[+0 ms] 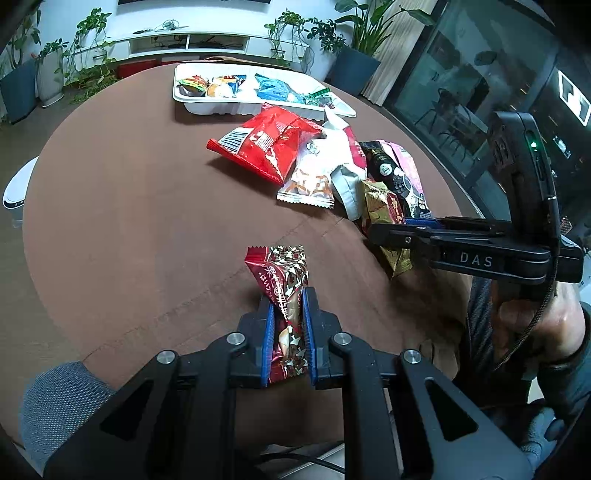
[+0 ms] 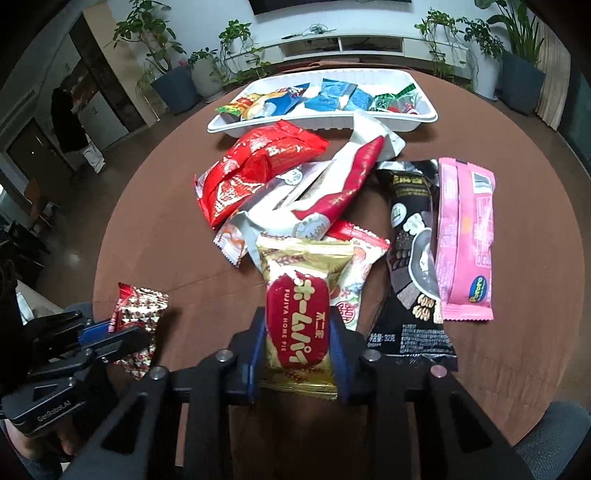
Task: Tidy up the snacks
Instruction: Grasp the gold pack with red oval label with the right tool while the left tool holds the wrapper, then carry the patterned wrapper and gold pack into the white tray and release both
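Left gripper and right gripper both reach forward, jaws clamped on packets.

Round brown desk in a room w/ white back wall, low white shelf unit along it, potted plants either side, dark glass partition at right, dim floor.
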Demonstrator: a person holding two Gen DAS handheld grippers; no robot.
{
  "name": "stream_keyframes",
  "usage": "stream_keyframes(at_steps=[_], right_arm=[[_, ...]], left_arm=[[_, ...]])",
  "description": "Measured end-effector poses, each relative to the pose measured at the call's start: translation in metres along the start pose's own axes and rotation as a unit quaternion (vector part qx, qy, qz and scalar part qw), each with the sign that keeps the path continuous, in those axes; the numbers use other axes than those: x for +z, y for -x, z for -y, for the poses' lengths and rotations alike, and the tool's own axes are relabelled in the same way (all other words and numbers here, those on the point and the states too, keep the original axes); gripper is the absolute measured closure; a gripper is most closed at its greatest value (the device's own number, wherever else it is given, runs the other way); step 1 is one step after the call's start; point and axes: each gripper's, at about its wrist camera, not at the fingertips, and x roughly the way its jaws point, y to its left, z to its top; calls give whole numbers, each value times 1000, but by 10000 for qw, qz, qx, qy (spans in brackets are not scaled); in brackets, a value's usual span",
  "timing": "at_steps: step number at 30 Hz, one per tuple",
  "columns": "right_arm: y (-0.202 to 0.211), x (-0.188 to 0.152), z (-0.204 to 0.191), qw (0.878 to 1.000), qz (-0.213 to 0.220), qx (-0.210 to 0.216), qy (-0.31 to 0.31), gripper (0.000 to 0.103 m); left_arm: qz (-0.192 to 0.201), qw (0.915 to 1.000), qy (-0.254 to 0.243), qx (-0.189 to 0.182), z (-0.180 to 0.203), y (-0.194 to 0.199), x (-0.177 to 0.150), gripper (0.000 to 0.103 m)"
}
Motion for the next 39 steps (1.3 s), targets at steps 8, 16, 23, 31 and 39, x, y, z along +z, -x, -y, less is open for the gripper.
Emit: stream_keyframes(at_steps=[8,16,23,31,39], right_arm=[[23,-5,1,9974,200,635,-261,70],[43,-7,3,9861,170,1548,-574,70],[79,24,61,9745,721,1710,-1261,70],[118,76,172,9614,1493,1014,-2078,70],[108,169,180,9646,1731,933,-1759,70]], left_arm=[[50,9999,70,-139,-2,4,1,91],[174,9992,135,-332,-1,15,9,91],[597,9973,342,-264,-29,45,44,91],[1046,9939,290,175,-68,66,124,91],[1098,9934,-64,316,-67,37,238,90]])
